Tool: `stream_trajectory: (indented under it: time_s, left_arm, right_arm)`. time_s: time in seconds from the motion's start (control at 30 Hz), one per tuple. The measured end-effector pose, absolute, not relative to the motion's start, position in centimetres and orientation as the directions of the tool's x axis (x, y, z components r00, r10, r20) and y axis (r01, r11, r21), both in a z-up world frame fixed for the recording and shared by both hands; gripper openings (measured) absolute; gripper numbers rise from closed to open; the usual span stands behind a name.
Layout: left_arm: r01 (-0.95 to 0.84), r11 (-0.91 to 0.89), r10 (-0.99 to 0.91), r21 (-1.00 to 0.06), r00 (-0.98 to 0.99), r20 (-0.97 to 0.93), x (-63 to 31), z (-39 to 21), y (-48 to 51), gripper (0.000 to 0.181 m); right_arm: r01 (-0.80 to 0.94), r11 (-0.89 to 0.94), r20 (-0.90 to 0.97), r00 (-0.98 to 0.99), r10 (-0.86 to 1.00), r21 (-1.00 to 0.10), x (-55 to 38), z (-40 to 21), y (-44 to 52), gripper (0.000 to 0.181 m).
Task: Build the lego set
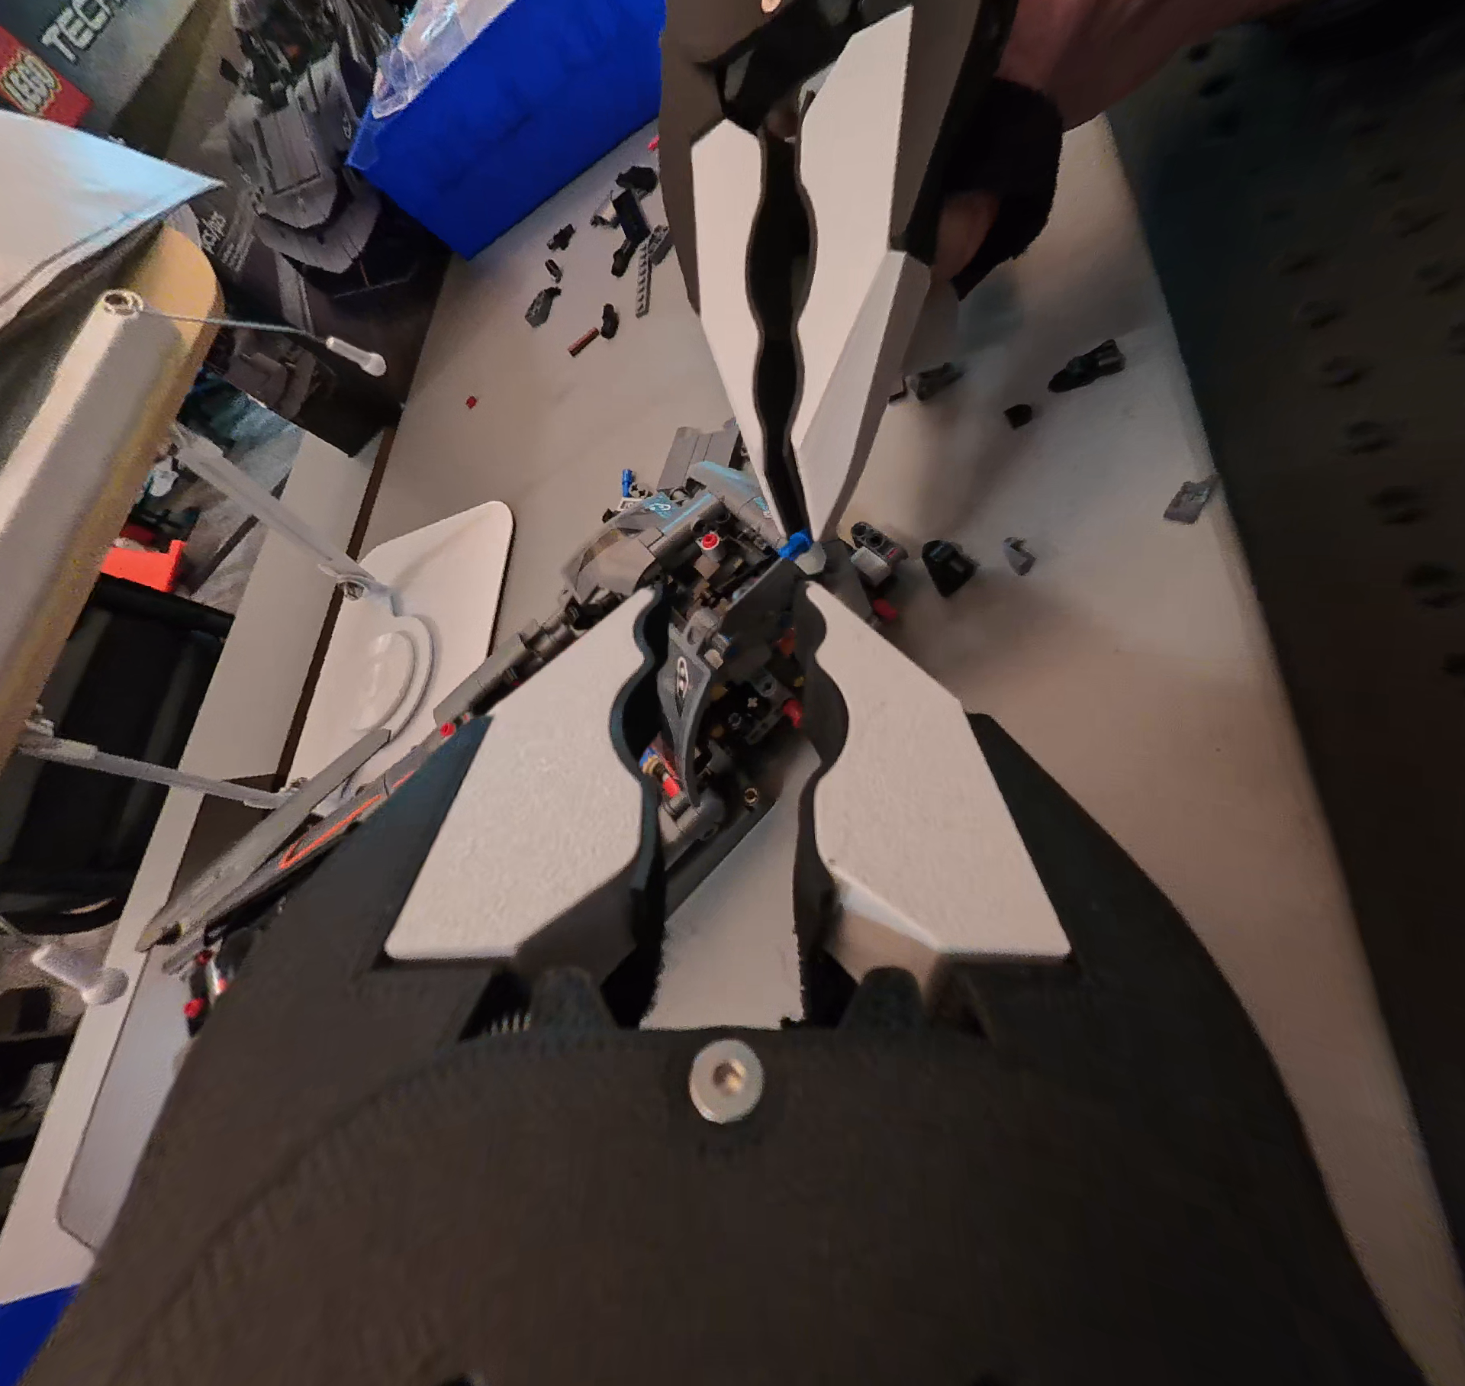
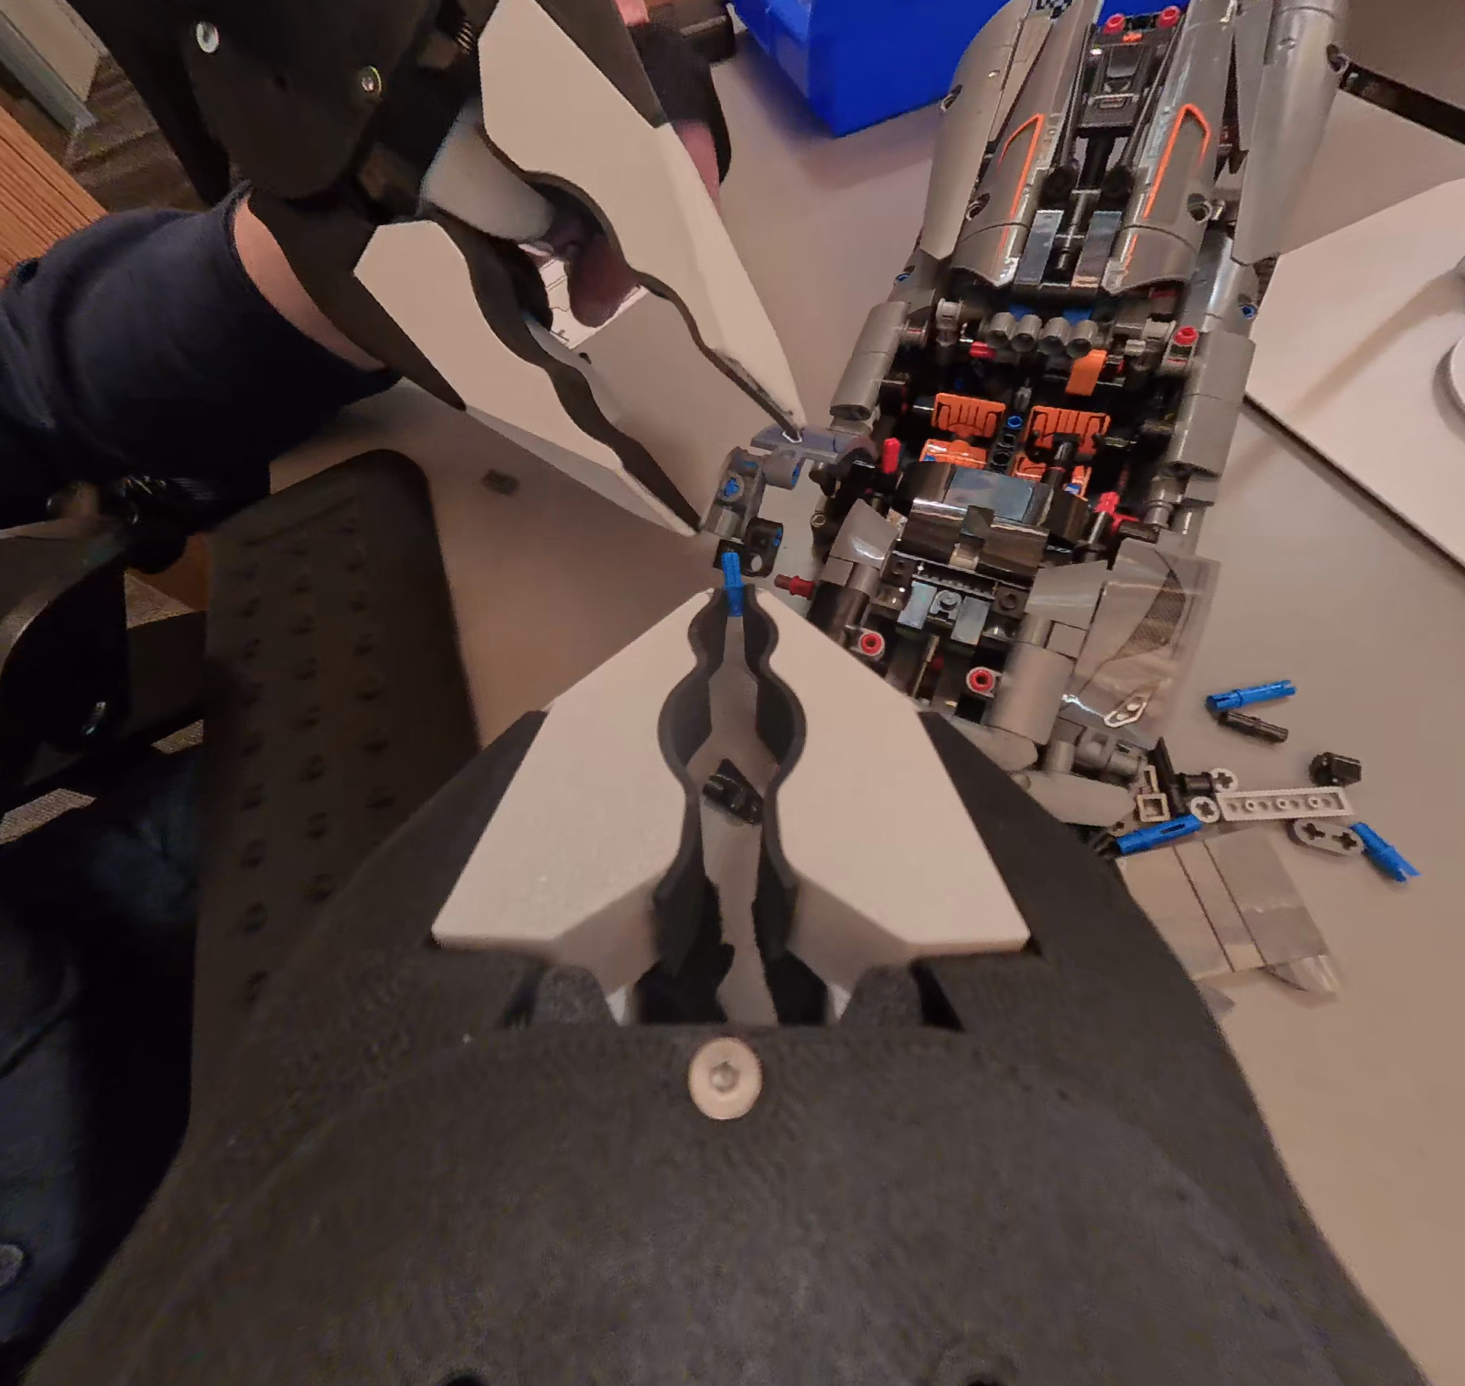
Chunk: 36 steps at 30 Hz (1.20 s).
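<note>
Our right gripper [image 2: 733,595] pinches a blue pin [image 2: 732,575] at its tips, just short of the small grey sub-assembly [image 2: 753,476] that our left gripper [image 2: 749,480] clamps beside the grey car model [image 2: 1070,396] on the desk [image 2: 1308,1110]. The pin is light, stiff and slippery, so we judge it best gripped at mid-shaft. Loose parts [image 2: 1268,801] lie to the right.

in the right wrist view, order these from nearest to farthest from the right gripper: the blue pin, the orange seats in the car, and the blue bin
1. Blue pin: pinched in the right gripper jaws' tips.
2. Orange seats: mid-car, up and right.
3. Blue bin: beyond the car, at the top edge.
</note>
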<state>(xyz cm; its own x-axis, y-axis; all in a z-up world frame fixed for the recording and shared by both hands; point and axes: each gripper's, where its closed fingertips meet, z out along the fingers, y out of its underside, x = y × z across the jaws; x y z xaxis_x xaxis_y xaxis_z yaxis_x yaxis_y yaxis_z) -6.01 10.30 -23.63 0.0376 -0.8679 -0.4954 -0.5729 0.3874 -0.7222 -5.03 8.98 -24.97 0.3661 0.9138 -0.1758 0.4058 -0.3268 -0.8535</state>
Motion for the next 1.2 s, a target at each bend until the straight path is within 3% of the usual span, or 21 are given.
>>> stream_trajectory:
  time_s: [0.2, 0.33, 1.2]
  left_arm:
    - [-0.648, 0.481, -0.81, -0.591, -0.069, -0.583, -6.0, -23.8, 10.2, 0.012]
    - [-0.654, 0.508, -0.796, -0.561, -0.108, -0.595, -5.9, -23.8, 10.3, 0.01]
    - [-0.633, 0.47, -0.827, -0.615, -0.073, -0.557, -5.1, -23.7, 10.8, 0.008]
  right_arm:
    - [0.411, -0.328, -0.17, 0.376, 0.911, -0.85, -5.1, -25.4, 8.9, 0.002]
    - [0.392, -0.331, -0.175, 0.382, 0.907, -0.858, -5.1, -25.2, 9.0, 0.002]
    - [0.311, -0.388, -0.223, 0.454, 0.862, -0.867, -4.9, -24.8, 10.1, 0.001]
